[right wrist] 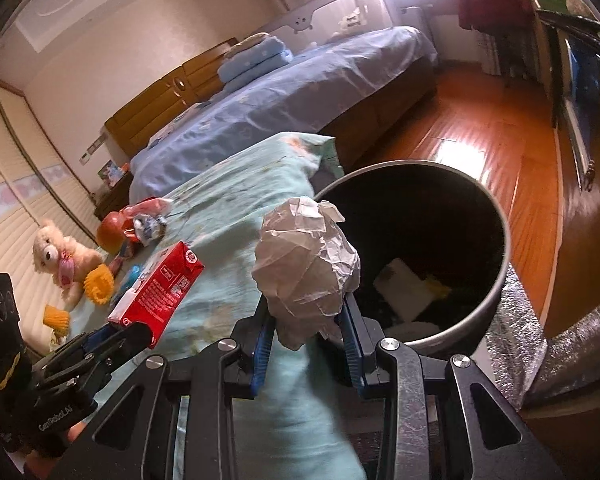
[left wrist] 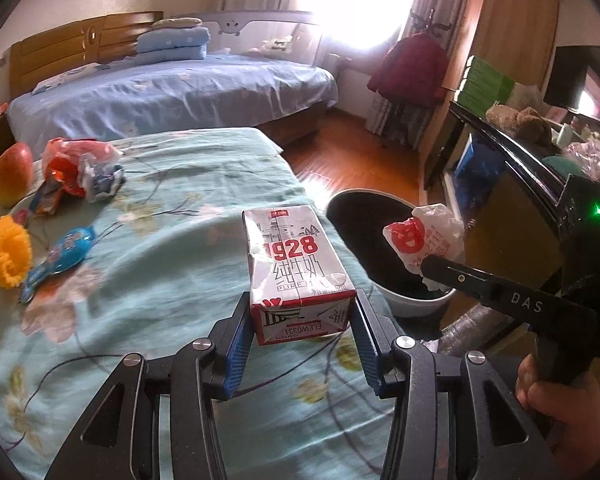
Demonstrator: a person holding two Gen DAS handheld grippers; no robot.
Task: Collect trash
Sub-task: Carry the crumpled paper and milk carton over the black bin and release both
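Left claw point(left wrist: 302, 316): blue-padded jaws closed on the base of a red-and-white milk carton point(left wrist: 296, 268) printed "1928", carton held up over the near end of a surface draped in a teal floral sheet point(left wrist: 160, 280). Whether that surface is a bed or a table, cannot tell. Right wrist view shows the same carton's red side point(right wrist: 162, 286) clamped in that claw point(right wrist: 134, 330), low left.

Right claw point(right wrist: 306, 322): jaws closed on a crumpled ball of white paper point(right wrist: 306, 264), held at the sheet's edge, just beside the rim of a round grey trash bin with dark interior point(right wrist: 496, 288). Left wrist view shows this ball, red print on it point(left wrist: 424, 242), pinched in the right claw point(left wrist: 430, 270) in front of the bin's mouth point(left wrist: 342, 208). Bare hand point(left wrist: 556, 404) grips that tool's handle.

Bin stands on the wooden floor point(right wrist: 492, 136), touching or nearly touching the sheet's end. Inside it: 1 pale flat piece point(right wrist: 404, 288) and a yellowish scrap.

Remaining on the sheet, well apart from both claws: crumpled red-and-white plastic wrappers point(left wrist: 80, 168), a blue snack packet point(left wrist: 60, 256), a red-yellow mango point(left wrist: 11, 174), a fuzzy yellow scrubber point(left wrist: 5, 252). Cream teddy bear point(right wrist: 62, 254) at the far left.

Behind: bed with blue cover point(left wrist: 172, 92).
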